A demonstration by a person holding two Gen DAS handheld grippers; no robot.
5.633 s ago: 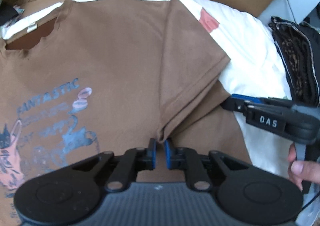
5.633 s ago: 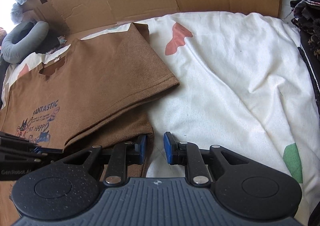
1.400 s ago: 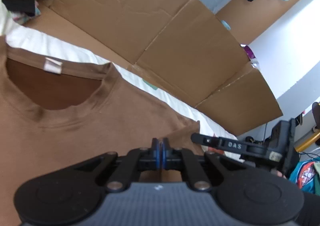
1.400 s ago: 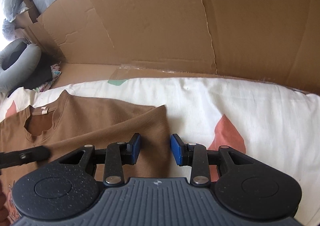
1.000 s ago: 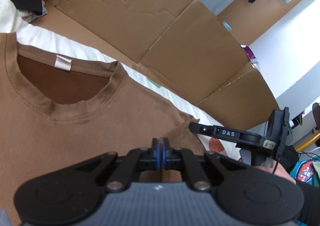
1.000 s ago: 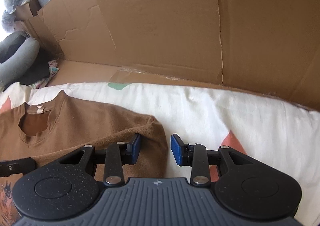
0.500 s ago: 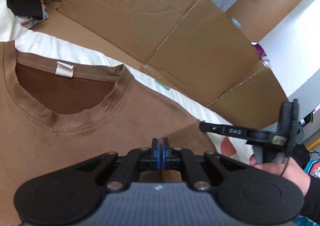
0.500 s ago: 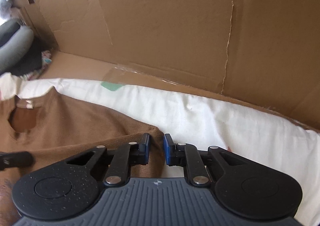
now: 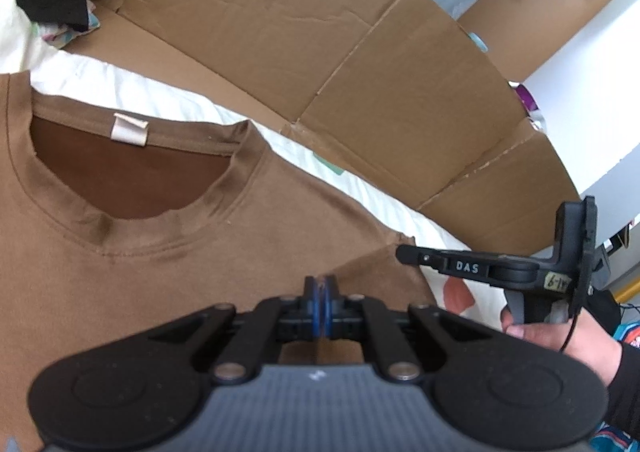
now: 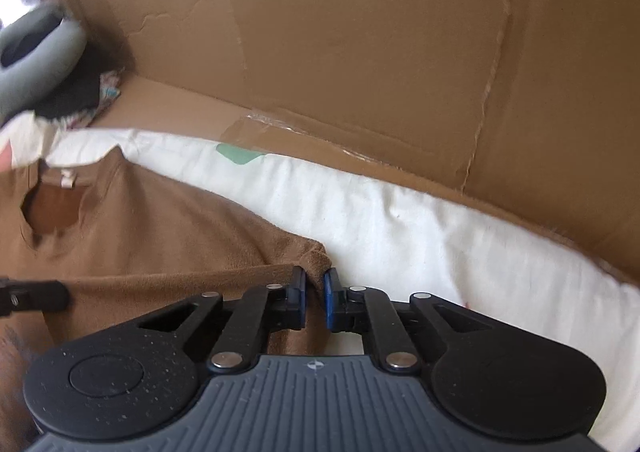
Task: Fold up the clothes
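Both grippers point down at the bed: the left gripper [image 9: 320, 288] is clamped tight on the brown t-shirt [image 9: 168, 272] below its collar, and the right gripper [image 10: 315, 292] has its jaws closing on the shirt's folded corner. The shirt lies flat on the white sheet [image 10: 400, 219], front up, neck hole open, in front of the cardboard [image 10: 360, 51].

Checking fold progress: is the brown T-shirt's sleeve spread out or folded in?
Folded in: on the brown T-shirt a doubled flap lies over the body, and the closing right gripper has its corner between the pads.
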